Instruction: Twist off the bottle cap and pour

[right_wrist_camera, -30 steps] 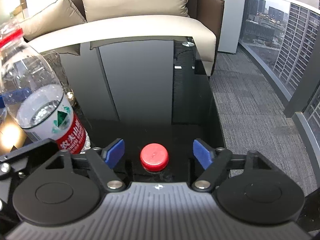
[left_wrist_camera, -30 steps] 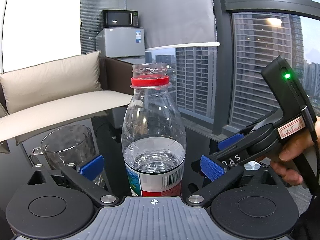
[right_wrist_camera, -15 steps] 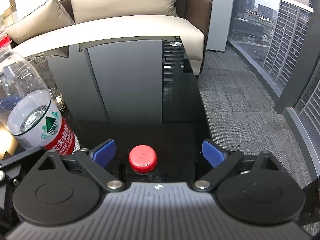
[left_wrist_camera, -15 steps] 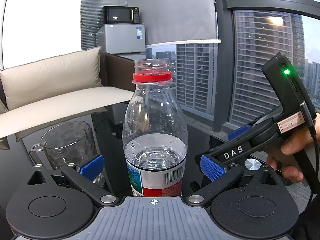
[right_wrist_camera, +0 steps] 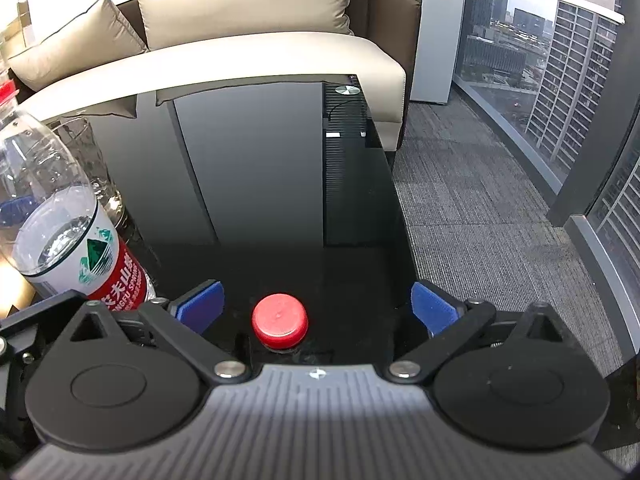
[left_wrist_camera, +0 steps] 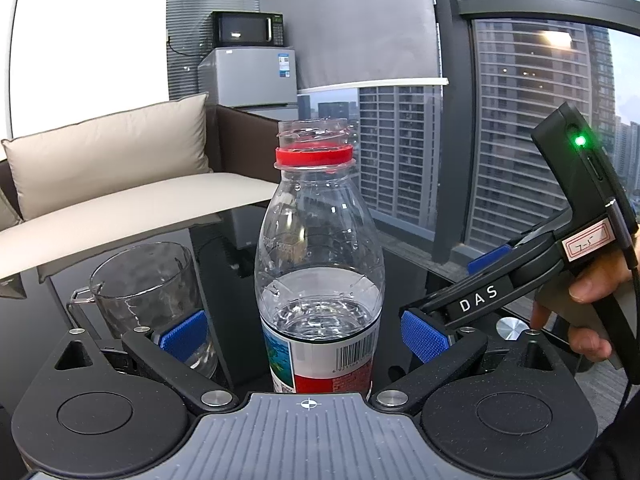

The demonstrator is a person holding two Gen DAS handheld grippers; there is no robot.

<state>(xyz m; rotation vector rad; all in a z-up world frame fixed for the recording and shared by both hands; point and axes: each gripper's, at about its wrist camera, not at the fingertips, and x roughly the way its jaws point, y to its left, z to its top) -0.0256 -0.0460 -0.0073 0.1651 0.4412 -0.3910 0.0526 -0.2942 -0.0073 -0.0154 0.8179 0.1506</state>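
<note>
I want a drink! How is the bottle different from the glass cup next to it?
The bottle has water in it; the glass cup looks empty. The bottle narrows to a small mouth with a red ring; the glass cup is wide open on top. The bottle wears a label; the glass cup is plain, with a handle. Both are see-through and stand upright on the table.

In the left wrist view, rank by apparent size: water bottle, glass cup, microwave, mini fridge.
1. water bottle, nearest the camera, so inflated
2. glass cup
3. mini fridge
4. microwave

The fridge and microwave stand far back, so the ranking reflects apparent size only.
</note>
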